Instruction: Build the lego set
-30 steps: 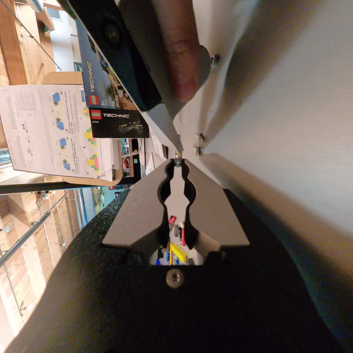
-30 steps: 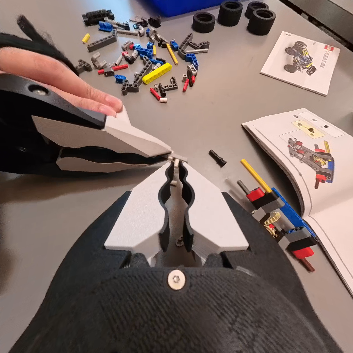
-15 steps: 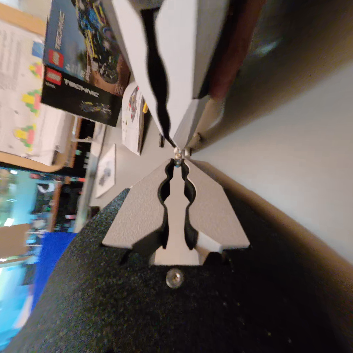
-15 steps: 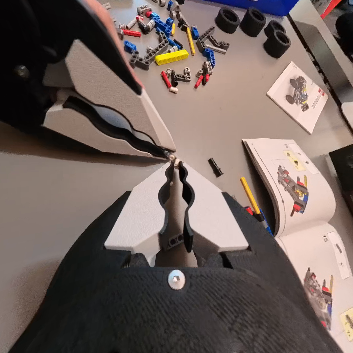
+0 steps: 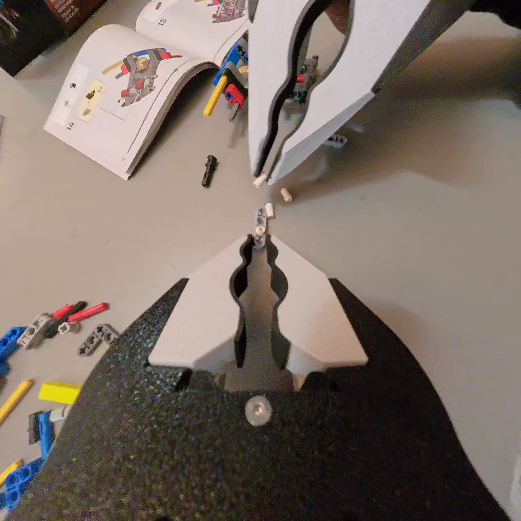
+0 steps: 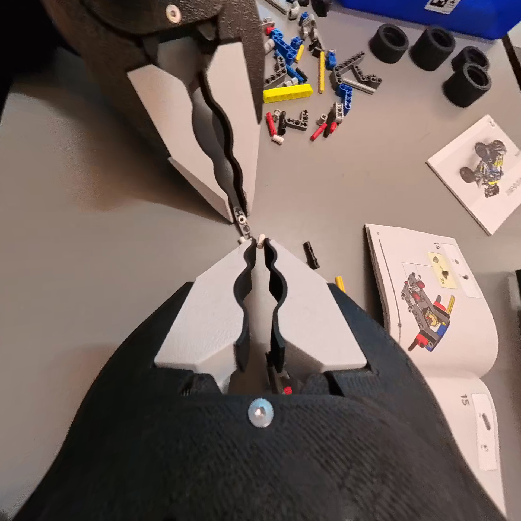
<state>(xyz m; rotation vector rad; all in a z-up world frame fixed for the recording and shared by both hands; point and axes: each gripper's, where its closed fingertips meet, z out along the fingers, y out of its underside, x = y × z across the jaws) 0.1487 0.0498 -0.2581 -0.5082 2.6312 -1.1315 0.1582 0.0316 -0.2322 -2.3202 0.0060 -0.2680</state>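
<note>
My left gripper is shut on a small grey beam that carries a white pin and sticks out past its tips. My right gripper is shut on another white pin. The two grippers point tip to tip just above the grey table, a small gap apart. In the right wrist view the left gripper comes down from the top with the beam. In the left wrist view the right gripper comes from the top with its pin. The part-built model lies behind it.
A loose white pin and a black pin lie near the tips. An open instruction booklet is at the right, with a small leaflet beyond. The loose parts pile, black tyres and a blue bin lie at the back. My two grippers' fingertips are within a few centimetres of each other.
The left gripper has swung from a sideways tilt to pointing down at the table. The tips, touching before, now stand slightly apart, each still shut on its piece.
</note>
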